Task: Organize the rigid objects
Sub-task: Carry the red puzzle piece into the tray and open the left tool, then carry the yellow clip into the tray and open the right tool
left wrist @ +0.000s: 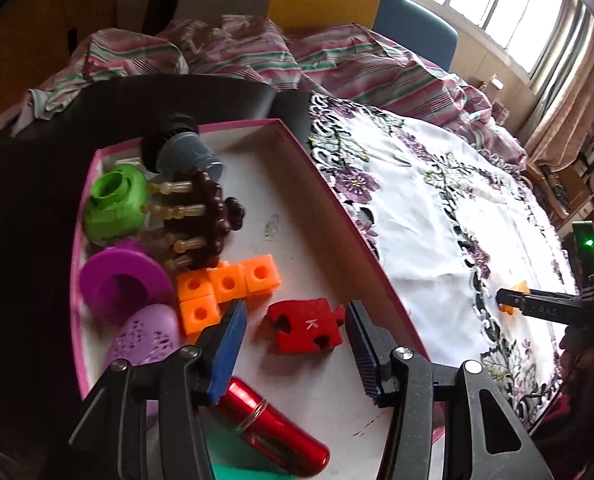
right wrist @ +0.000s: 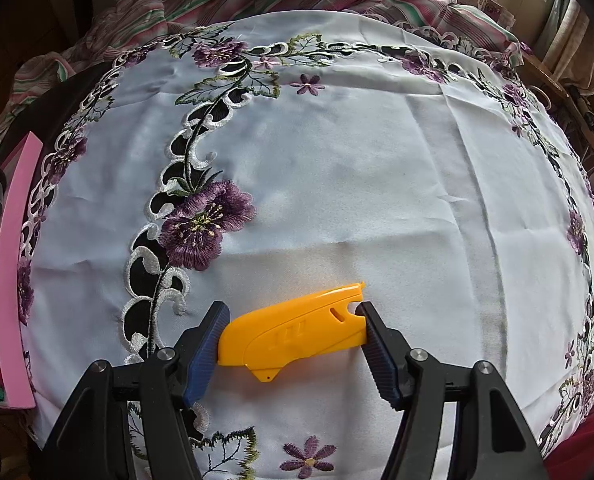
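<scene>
Two claws are yours: your right gripper (right wrist: 293, 336) pinches the yellow plastic piece (right wrist: 297, 330) end to end on the embroidered cloth (right wrist: 337, 180). Your left gripper (left wrist: 297, 320) hangs spread over the pink-rimmed tray (left wrist: 337, 208), the red puzzle block (left wrist: 305, 324) loose between its pads.

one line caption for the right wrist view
Right gripper shut on a yellow plastic tool on an embroidered white cloth.
</scene>
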Demonstrator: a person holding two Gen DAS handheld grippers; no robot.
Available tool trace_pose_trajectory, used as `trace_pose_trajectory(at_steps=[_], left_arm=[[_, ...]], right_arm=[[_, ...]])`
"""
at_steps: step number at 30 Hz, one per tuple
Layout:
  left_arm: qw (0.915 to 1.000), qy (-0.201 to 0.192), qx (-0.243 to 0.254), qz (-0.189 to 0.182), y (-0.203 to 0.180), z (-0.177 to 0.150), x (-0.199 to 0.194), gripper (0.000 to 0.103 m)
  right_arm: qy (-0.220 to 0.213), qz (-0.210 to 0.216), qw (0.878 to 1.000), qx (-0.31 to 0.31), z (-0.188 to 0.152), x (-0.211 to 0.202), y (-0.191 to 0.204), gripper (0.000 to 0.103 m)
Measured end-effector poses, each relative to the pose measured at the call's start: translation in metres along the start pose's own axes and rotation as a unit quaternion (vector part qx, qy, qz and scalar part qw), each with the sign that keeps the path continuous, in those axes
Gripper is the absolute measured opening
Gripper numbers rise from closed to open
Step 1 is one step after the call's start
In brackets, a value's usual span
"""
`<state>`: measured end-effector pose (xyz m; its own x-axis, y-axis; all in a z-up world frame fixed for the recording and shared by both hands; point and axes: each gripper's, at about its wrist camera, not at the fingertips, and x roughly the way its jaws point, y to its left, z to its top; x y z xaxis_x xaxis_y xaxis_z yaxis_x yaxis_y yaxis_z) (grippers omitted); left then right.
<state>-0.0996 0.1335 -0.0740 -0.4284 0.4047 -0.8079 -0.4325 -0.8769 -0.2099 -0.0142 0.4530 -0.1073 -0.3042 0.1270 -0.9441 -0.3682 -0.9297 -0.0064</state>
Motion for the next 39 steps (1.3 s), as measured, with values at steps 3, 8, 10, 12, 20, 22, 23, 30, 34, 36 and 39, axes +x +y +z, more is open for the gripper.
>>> trace_pose_trajectory(at_steps=[3, 8, 10, 12, 20, 22, 23, 30, 34, 36, 39], left_arm=[[0.9995, -0.010, 0.004, 0.029, -0.001, -0.004, -0.008, 0.052], [0.9980, -0.034, 0.009, 0.051, -0.002, -0.009, -0.023, 0.052], [0.9977, -0.039, 0.011, 0.054, -0.002, -0.009, -0.027, 0.052], [0.9973, -0.043, 0.011, 0.058, -0.002, -0.010, -0.030, 0.052], [0.9964, -0.050, 0.003, 0.069, 0.005, -0.015, -0.037, 0.052], [0.9962, -0.050, 0.000, 0.071, 0.007, -0.016, -0.038, 0.052], [0.9961, -0.050, -0.001, 0.072, 0.008, -0.017, -0.039, 0.052], [0.9957, -0.051, -0.005, 0.077, 0.013, -0.023, -0.041, 0.052], [0.9948, -0.057, -0.006, 0.084, 0.015, -0.025, -0.044, 0.052], [0.9942, -0.061, -0.006, 0.088, 0.017, -0.025, -0.046, 0.052], [0.9935, -0.066, -0.009, 0.093, 0.020, -0.026, -0.049, 0.053]], right_arm=[[-0.001, -0.001, 1.000, -0.002, 0.000, 0.000, 0.001, 0.066], [-0.001, -0.003, 1.000, -0.004, -0.001, -0.002, 0.004, 0.066], [-0.002, -0.004, 1.000, -0.005, -0.001, -0.002, 0.003, 0.066], [-0.002, -0.005, 1.000, -0.006, -0.002, -0.002, 0.004, 0.066], [-0.003, -0.006, 1.000, -0.008, -0.003, -0.003, 0.005, 0.066], [-0.003, -0.006, 1.000, -0.008, -0.002, -0.003, 0.005, 0.066], [-0.003, -0.006, 1.000, -0.009, -0.002, -0.003, 0.005, 0.066], [-0.003, -0.007, 1.000, -0.010, -0.002, -0.004, 0.006, 0.066], [-0.004, -0.008, 1.000, -0.012, -0.002, -0.005, 0.007, 0.066], [-0.004, -0.009, 1.000, -0.012, -0.002, -0.005, 0.007, 0.066], [-0.005, -0.010, 1.000, -0.014, -0.002, -0.005, 0.007, 0.066]])
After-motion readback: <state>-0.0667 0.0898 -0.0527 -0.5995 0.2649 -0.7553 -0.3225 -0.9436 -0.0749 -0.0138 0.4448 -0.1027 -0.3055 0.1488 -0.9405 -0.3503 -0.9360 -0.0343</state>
